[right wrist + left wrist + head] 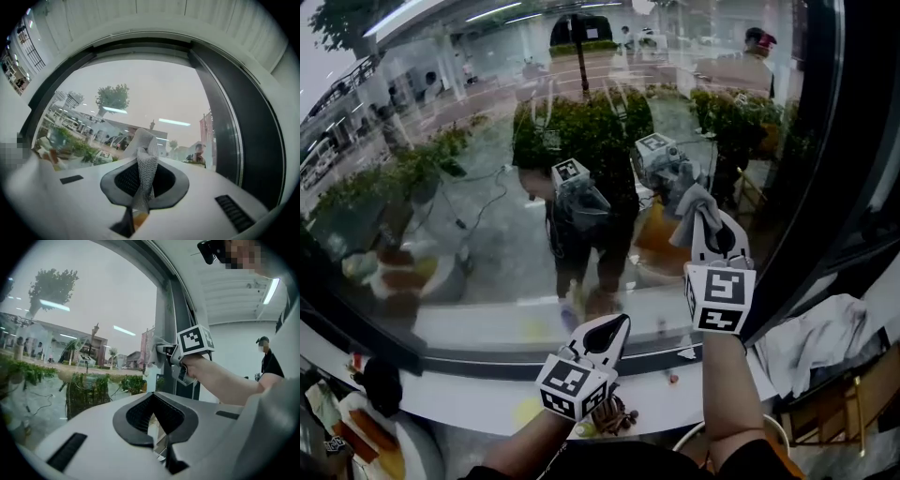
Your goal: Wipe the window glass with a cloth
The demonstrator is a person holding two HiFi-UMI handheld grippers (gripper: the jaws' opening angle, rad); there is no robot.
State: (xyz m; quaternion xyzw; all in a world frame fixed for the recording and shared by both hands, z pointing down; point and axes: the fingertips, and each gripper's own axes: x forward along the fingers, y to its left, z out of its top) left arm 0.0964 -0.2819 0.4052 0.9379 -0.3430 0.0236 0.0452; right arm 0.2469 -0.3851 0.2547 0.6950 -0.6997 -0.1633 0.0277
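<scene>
The window glass (478, 197) fills most of the head view and mirrors me and both grippers. My right gripper (705, 220) is raised against the pane's right part, shut on a grey cloth (692, 208) that bunches out past its tips. In the right gripper view the mesh cloth (144, 159) is pinched between the jaws of the right gripper (144, 180). My left gripper (617, 328) hangs lower, over the white sill (469, 398), shut with nothing in it. The left gripper (154, 420) points at the glass, and its view shows the right gripper's marker cube (194, 339).
A dark window frame (830, 178) runs up the right side. A crumpled white cloth (811, 342) lies low at the right. Small bits (673, 379) sit on the sill. A person in a cap (268, 359) stands in the room behind.
</scene>
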